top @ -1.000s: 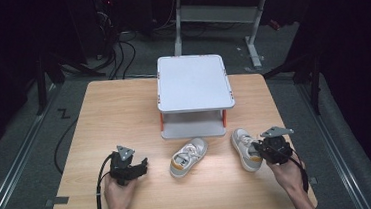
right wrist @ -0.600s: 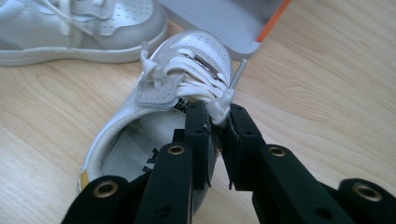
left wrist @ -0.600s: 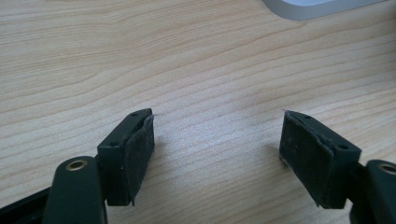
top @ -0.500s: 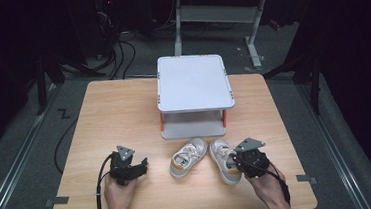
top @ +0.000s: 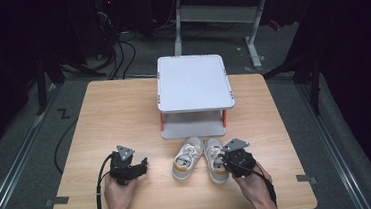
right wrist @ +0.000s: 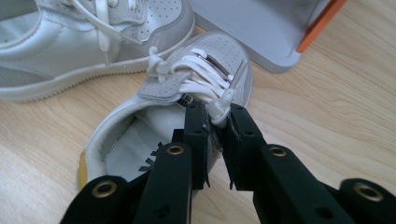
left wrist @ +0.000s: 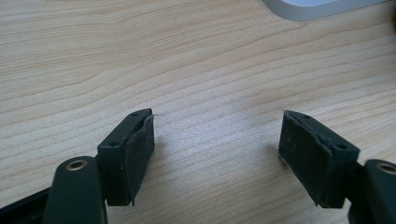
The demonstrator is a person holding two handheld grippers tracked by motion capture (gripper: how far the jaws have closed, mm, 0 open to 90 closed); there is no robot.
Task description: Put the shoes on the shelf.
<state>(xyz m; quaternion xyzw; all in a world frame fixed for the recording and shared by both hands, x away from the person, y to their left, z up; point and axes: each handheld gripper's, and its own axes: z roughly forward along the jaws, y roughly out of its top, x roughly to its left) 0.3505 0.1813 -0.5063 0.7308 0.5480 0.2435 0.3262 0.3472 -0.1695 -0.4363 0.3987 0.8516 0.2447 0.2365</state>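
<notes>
Two small white sneakers lie side by side in front of a grey two-level rack [top: 194, 81]. The right shoe [top: 215, 160] [right wrist: 154, 121] has white laces and a yellow heel patch. My right gripper [top: 226, 162] [right wrist: 215, 122] is shut on its side wall near the laces. The left shoe [top: 187, 158] [right wrist: 79, 42] rests just beside it, toes toward the rack. My left gripper [top: 139, 167] [left wrist: 217, 140] sits on the table's front left, open, with only bare wood between its pads.
The wooden table [top: 119, 114] has bare room at the left and the far right. The rack's lower shelf [right wrist: 261, 28] with an orange post [right wrist: 322, 23] stands just beyond the shoes. Cables lie on the floor behind the table.
My right gripper has slid the right shoe leftward, from apart at the right to right beside the left shoe. The left gripper has stayed put.
</notes>
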